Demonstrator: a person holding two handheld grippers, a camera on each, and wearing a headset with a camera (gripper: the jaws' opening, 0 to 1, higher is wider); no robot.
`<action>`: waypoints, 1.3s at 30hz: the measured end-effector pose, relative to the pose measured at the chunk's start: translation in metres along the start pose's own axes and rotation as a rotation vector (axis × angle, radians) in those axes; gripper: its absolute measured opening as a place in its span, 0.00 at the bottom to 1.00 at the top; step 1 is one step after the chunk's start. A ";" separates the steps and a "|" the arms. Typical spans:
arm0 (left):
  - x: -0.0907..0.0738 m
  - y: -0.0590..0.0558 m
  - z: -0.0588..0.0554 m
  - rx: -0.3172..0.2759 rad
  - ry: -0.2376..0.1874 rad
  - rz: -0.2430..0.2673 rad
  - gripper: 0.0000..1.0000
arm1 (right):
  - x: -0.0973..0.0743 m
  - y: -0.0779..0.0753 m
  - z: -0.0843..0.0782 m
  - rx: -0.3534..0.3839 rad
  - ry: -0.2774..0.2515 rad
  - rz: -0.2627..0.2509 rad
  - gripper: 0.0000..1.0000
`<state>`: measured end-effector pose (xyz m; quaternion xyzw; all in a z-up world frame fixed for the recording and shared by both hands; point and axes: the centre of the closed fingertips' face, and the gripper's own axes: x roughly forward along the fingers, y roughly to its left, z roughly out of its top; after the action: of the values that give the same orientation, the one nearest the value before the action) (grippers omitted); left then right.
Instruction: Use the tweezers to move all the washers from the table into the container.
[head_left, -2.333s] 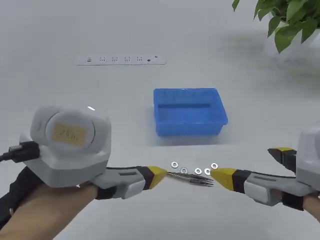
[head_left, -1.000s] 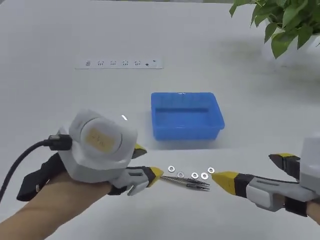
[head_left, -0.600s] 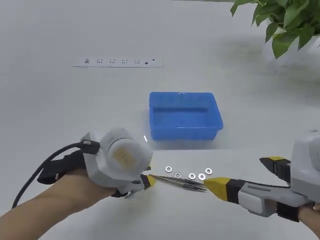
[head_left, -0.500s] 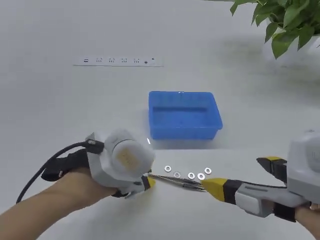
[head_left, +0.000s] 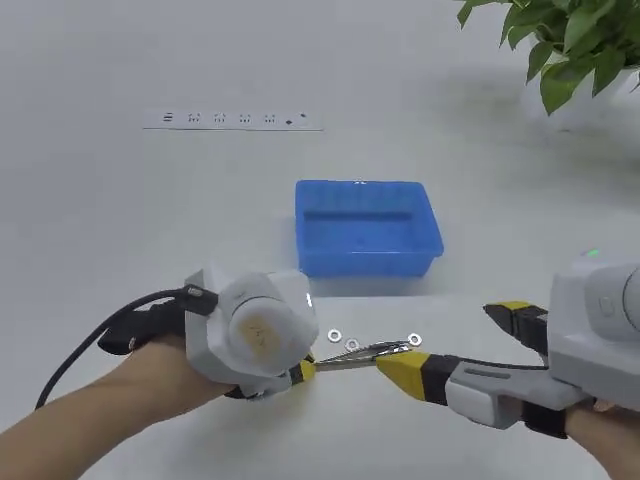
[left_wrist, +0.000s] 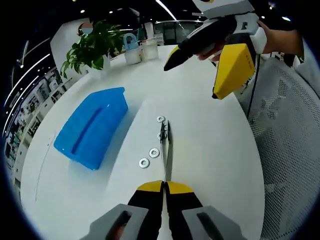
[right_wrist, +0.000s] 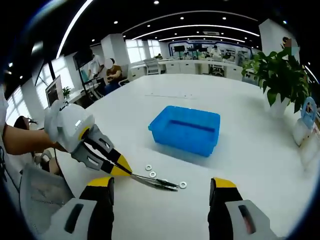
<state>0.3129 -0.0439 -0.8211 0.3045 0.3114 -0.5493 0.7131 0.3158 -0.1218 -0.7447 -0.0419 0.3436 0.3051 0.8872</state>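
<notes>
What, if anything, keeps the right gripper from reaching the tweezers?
Likely nothing, so yes. The right gripper is open and close to the tip end of the tweezers, with bare table between. The left gripper pinches only their far end.

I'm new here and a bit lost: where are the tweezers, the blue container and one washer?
tweezers (left_wrist: 167, 155), left gripper view, middle of the shaft.
blue container (head_left: 365, 262), head view, front wall.
washer (right_wrist: 183, 185), right gripper view, rightmost ring.
</notes>
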 end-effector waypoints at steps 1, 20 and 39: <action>-0.003 -0.001 0.004 -0.004 -0.017 0.000 0.00 | 0.002 0.004 0.000 -0.010 0.001 0.011 0.76; -0.062 -0.016 0.091 -0.042 -0.231 0.047 0.00 | 0.044 0.045 -0.019 -0.403 0.113 0.106 0.28; -0.077 -0.008 0.102 -0.269 -0.347 0.122 0.05 | 0.043 0.046 0.010 -0.252 0.017 0.162 0.04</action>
<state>0.3003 -0.0792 -0.6982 0.1257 0.2355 -0.5027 0.8222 0.3203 -0.0599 -0.7577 -0.1274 0.3122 0.4162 0.8444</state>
